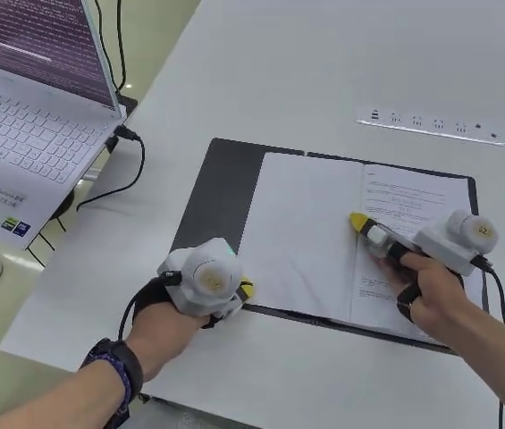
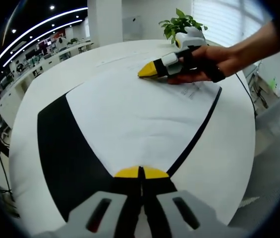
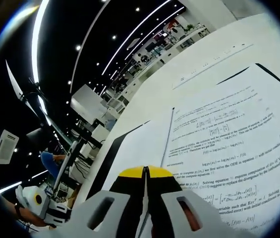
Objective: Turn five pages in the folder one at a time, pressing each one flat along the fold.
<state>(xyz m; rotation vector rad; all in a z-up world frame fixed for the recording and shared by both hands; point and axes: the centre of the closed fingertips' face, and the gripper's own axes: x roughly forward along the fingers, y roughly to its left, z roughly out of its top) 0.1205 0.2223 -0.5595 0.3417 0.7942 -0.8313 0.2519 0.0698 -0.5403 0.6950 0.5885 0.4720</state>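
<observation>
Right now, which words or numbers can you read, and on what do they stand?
"Solving equation": on the printed page, among formulas, as far as it can be made out.
"we first solve the ODE": same page; its other lines are too small to read.
Laptop screen and stickers: blurred, unreadable.
Socket strip marks: too small to read.
</observation>
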